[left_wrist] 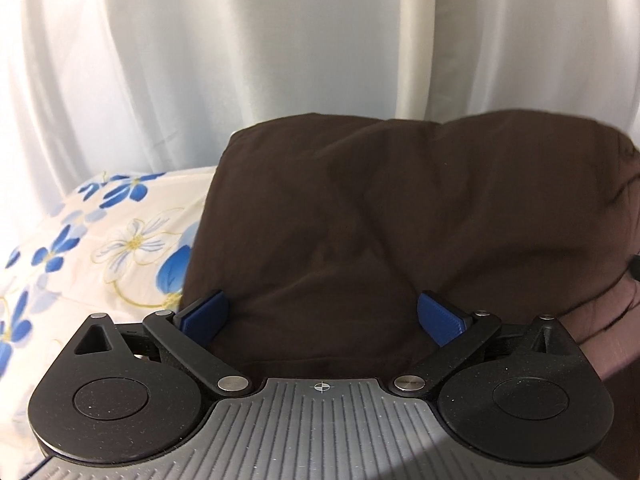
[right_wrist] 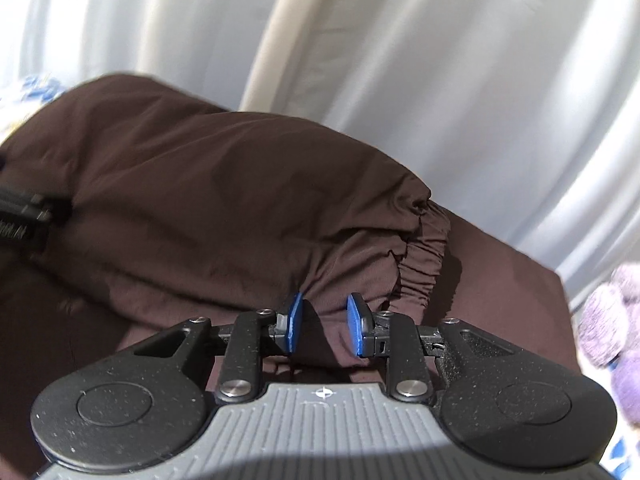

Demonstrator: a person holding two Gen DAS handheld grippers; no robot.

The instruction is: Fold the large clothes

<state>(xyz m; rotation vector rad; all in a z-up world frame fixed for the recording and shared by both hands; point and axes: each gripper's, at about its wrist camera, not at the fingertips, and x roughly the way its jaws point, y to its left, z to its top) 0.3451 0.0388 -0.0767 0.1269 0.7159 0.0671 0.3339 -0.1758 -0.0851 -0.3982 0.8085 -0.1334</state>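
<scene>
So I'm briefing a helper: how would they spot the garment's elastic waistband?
Find the brown garment heaped before the white curtain. At its right end sits the waistband, the only tightly gathered, ruffled strip; everything around it is smooth cloth.

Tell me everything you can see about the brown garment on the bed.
The brown garment is dark chocolate brown, a smooth, thin-looking woven fabric, doubled over into a thick, puffy fold with soft creases. A gathered, elastic-looking band shows at its right end. It lies on a floral sheet before pale curtains. The left tool stands wide open over its near edge, pads not pressing. The right tool has a ridge of the cloth between its narrow jaws; whether it pinches is unclear.
</scene>
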